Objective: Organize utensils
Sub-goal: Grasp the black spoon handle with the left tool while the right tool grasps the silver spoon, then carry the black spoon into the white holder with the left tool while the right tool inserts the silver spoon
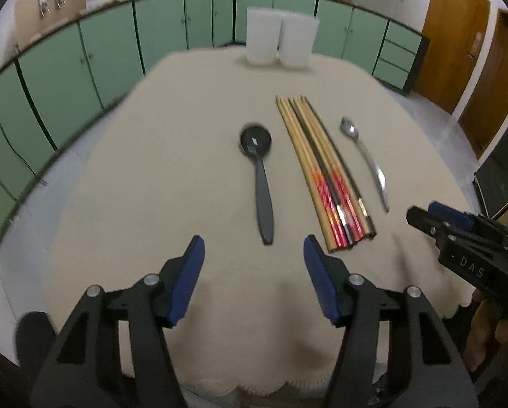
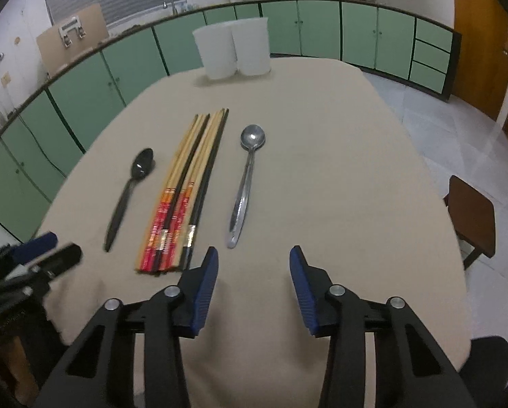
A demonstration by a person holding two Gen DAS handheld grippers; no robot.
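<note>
A black plastic spoon [image 1: 259, 176] [image 2: 128, 193], a bundle of several chopsticks [image 1: 322, 170] [image 2: 185, 190] and a metal spoon [image 1: 367, 159] [image 2: 245, 183] lie side by side on the beige tablecloth [image 1: 185, 153] [image 2: 339, 170]. Two white cups [image 1: 281, 39] [image 2: 233, 47] stand at the far edge. My left gripper [image 1: 254, 248] is open and empty, just short of the black spoon's handle. My right gripper [image 2: 254, 258] is open and empty, just right of the metal spoon's handle. Each gripper shows at the edge of the other's view [image 1: 434, 217] [image 2: 54, 248].
Green cabinets [image 1: 83, 54] [image 2: 356, 34] ring the room beyond the table. A wooden door [image 1: 454, 34] is at the right. A brown stool [image 2: 471, 214] stands right of the table.
</note>
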